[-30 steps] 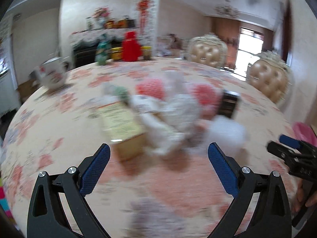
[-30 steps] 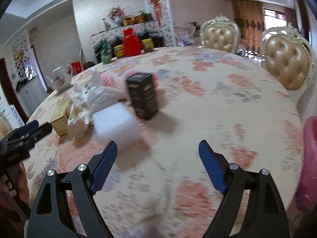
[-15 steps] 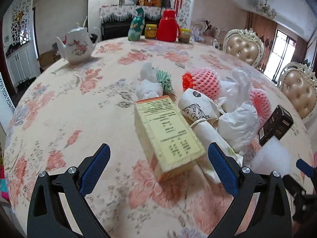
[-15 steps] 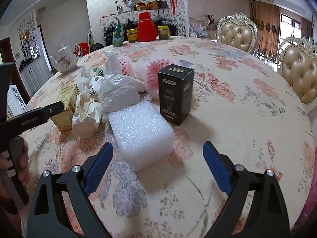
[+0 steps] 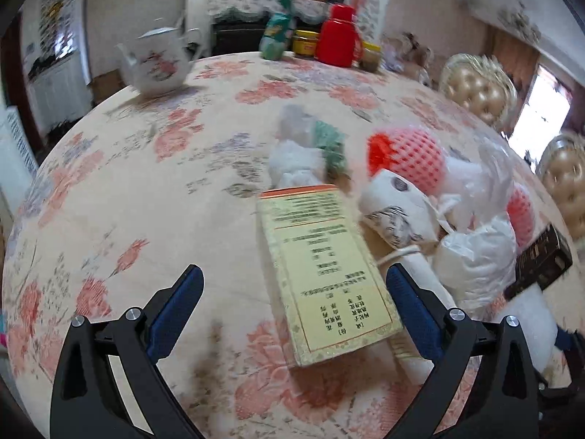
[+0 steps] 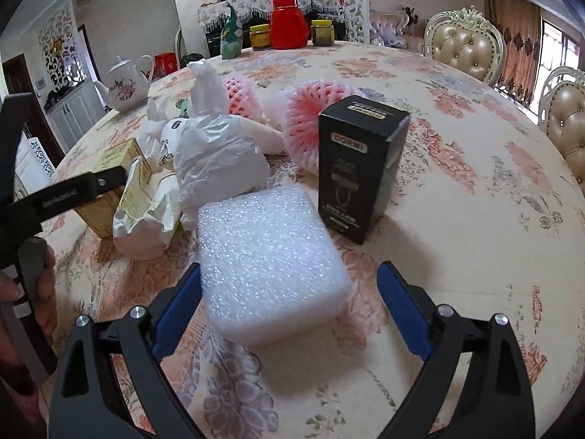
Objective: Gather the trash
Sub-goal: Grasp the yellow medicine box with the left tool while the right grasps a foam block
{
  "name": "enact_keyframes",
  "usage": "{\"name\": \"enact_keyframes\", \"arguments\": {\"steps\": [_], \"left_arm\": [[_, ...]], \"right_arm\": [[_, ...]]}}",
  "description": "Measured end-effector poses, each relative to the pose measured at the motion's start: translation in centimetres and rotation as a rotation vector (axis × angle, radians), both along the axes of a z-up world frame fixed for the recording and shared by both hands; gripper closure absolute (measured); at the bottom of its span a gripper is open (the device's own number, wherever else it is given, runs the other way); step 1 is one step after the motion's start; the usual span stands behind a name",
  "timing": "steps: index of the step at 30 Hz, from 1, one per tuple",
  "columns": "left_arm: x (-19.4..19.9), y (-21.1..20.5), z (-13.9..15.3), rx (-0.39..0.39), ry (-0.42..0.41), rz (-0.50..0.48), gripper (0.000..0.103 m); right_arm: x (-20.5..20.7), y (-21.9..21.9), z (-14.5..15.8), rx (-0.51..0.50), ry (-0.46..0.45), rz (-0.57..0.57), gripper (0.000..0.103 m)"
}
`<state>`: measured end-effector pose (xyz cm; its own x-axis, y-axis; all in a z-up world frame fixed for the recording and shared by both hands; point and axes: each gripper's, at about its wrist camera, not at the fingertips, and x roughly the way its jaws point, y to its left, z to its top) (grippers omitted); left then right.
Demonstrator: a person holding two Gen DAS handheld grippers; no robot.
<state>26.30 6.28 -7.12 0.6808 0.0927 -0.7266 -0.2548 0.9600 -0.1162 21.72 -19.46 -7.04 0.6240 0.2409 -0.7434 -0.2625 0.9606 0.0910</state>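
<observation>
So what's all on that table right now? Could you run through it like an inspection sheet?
Surface: round table under a floral cloth.
Job's things: white foam block, black carton standing upright, yellow box, white plastic bags, pink foam nets.
Clutter: teapot, red jug, jars at the far edge.
Grippers: right hand-held gripper opening, foam block between its pads, not pressed; left hand-held gripper open, yellow box partly between its pads.
Cables: nothing seen.
Surroundings: padded chairs, sideboard.

Home dining room: floral-clothed table (image 6: 457,117), tufted chairs (image 6: 464,49).
</observation>
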Motion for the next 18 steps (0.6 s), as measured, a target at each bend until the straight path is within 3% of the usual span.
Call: {"name": "enact_keyframes", "arguments": {"steps": [4, 7, 9, 14, 16, 18], "left_arm": [[-0.1, 1.4, 0.0, -0.021, -0.012, 0.059, 0.008], [0.1, 0.9, 0.0, 0.024, -0.005, 0.045, 0.009], [0.2, 0.4, -0.4, 0.026, 0.009, 0.031, 0.020], [-0.1, -0.2, -0.7, 0.025, 0.009, -0.007, 0.038], [-0.5, -0.3, -0.6, 0.019, 0.002, -0.022, 0.053], [-0.9, -0.4, -0.5, 0.023, -0.007, -0.027, 0.053]], "right_arm": [[0.0, 0.8, -0.1, -0.029, 0.004, 0.021, 0.011], [0.1, 0.6, -0.2, -0.011, 0.013, 0.018, 0.013], [0.3, 0.2, -0.3, 0.005, 0.023, 0.007, 0.021], [0.7, -0.9, -0.6, 0.045, 0.045, -0.029, 0.025], [0.7, -1.1, -0.6, 0.063, 0.050, -0.027, 0.038], [0.4, -1.2, -0.3, 0.064, 0.026, -0.034, 0.039]]}}
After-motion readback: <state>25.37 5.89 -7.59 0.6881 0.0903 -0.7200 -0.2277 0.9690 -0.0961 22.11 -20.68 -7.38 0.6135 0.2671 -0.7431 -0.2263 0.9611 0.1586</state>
